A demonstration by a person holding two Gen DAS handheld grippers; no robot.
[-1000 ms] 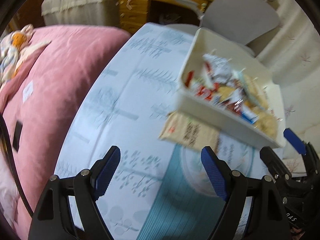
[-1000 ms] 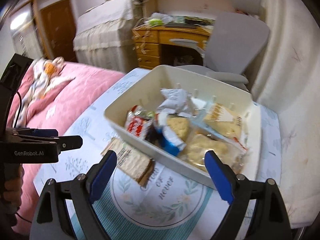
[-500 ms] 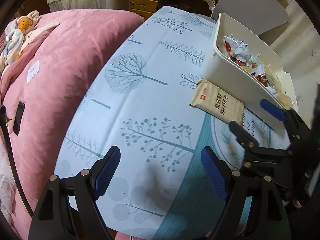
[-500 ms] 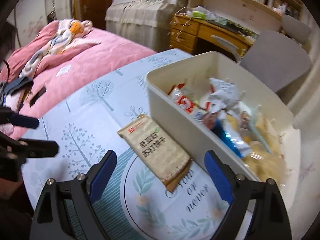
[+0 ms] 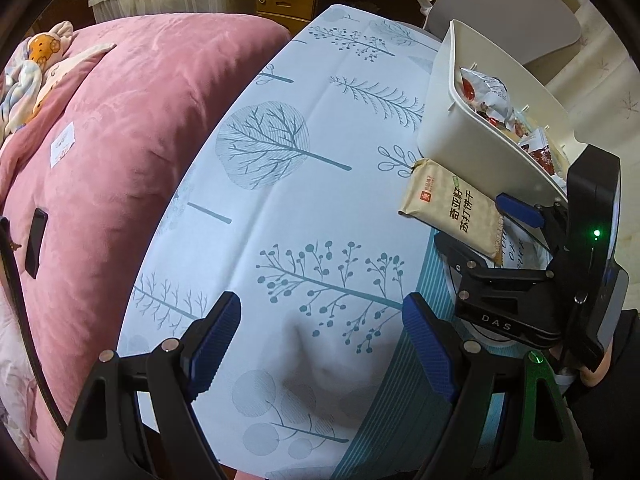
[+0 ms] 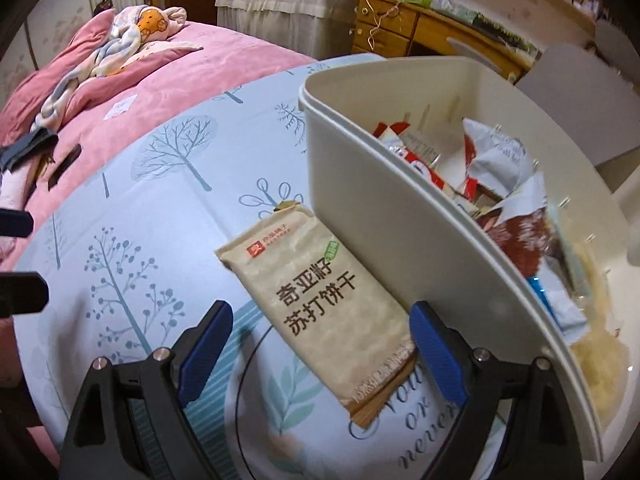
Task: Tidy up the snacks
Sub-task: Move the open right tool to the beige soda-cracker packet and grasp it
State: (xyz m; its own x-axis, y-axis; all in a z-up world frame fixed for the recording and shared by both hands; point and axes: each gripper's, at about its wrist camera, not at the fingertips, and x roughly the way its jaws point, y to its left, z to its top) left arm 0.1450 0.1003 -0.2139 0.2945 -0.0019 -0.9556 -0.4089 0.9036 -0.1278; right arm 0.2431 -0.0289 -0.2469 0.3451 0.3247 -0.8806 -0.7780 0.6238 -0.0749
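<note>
A beige cracker packet [image 6: 320,300] [image 5: 452,204] lies flat on the tree-patterned tablecloth [image 6: 160,184], right beside the wall of a white bin [image 6: 392,216] [image 5: 448,132] filled with several wrapped snacks [image 6: 496,160]. My right gripper [image 6: 320,340] hovers low over the packet's near end, open, its blue pads either side of the packet without touching it. In the left wrist view that right gripper [image 5: 480,224] shows at the right. My left gripper [image 5: 320,344] is open over bare tablecloth, well left of the packet, with nothing between its fingers.
A pink bed [image 5: 100,140] with a soft toy [image 6: 136,28] runs along the table's left side. A wooden desk [image 6: 420,36] and a grey chair [image 5: 512,12] stand behind the table. A person's hand [image 5: 596,368] holds the right gripper.
The right gripper has come down and swung toward the packet, which now lies between its fingers. The left gripper has dropped lower over the tablecloth, left of the bin.
</note>
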